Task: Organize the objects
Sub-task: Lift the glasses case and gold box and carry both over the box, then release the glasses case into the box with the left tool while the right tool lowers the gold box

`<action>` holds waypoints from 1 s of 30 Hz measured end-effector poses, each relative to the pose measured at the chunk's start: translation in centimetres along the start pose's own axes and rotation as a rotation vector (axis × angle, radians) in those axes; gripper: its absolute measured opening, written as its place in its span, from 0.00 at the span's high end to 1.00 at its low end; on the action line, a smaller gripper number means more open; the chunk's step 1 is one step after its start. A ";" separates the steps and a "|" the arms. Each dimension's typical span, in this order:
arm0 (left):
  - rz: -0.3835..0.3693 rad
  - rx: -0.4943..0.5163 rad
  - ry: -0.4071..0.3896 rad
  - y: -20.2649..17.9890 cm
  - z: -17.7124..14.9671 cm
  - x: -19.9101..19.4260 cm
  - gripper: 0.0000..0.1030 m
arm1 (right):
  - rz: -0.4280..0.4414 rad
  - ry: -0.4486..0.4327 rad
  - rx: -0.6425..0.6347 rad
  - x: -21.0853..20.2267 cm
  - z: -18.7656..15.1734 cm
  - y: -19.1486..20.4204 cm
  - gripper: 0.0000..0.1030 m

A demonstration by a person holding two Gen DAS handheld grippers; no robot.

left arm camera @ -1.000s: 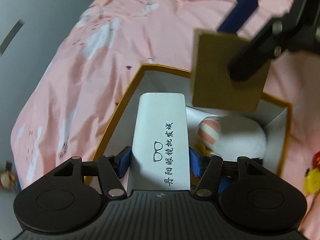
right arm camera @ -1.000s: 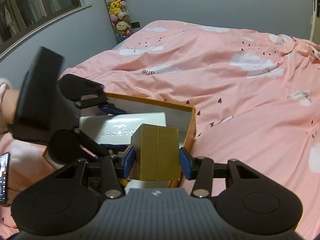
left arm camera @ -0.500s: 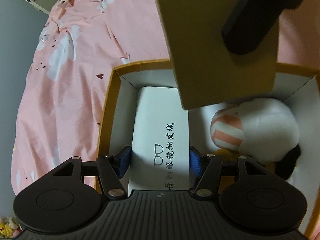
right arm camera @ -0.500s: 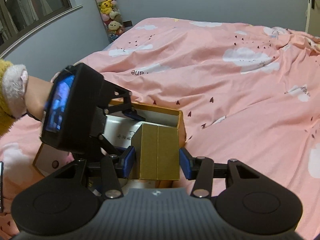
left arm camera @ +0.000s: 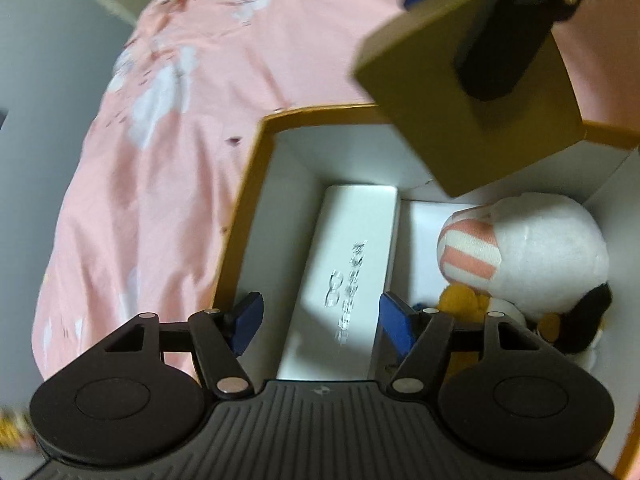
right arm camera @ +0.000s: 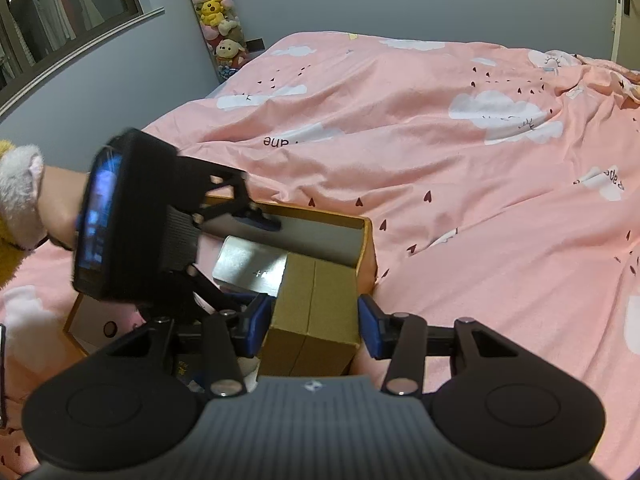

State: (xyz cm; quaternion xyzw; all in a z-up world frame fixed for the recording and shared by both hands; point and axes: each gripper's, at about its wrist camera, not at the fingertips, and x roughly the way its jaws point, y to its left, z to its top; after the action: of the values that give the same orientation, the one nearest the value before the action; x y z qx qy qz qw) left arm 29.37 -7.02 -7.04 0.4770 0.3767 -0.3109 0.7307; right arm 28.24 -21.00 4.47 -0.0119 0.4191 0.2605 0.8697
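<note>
An orange-rimmed storage box (left arm camera: 256,184) sits on the pink bed. Inside it a white glasses case (left arm camera: 352,248) lies flat along the left side, next to a white plush toy (left arm camera: 532,248) with a pink-striped patch. My left gripper (left arm camera: 322,318) straddles the case's near end; its jaws are opening and the blue pads stand off the case. My right gripper (right arm camera: 314,320) is shut on a gold cardboard box (right arm camera: 316,304), which hangs over the storage box's far right corner and shows as the gold cardboard box (left arm camera: 432,120) in the left wrist view.
A pink cloud-print duvet (right arm camera: 440,200) covers the bed all round the box. A person's hand (right arm camera: 60,208) in a fluffy sleeve holds the left gripper. Plush toys (right arm camera: 216,12) are stacked in the far corner against the grey wall. A phone edge (right arm camera: 2,372) shows at far left.
My left gripper's jaws have spread and let go of the white case, which now lies lower in the storage box. The right gripper has kept the gold box nearly still.
</note>
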 end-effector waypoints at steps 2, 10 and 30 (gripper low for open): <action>-0.002 -0.106 -0.003 0.6 -1.1 -1.1 0.24 | -0.003 -0.002 -0.004 -0.1 -0.1 0.1 0.52; -0.093 -0.467 0.048 2.6 -3.8 -1.2 0.45 | -0.005 0.003 -0.017 0.1 0.0 0.7 0.52; -0.043 -0.576 0.003 2.9 -3.9 -0.3 0.57 | 0.017 0.022 -0.113 1.4 0.4 2.8 0.52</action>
State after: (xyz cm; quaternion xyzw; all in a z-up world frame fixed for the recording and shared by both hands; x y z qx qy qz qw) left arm 30.57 -2.30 -6.49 0.2421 0.4607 -0.2056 0.8288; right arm 27.97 -17.85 4.30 -0.0605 0.4133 0.2910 0.8607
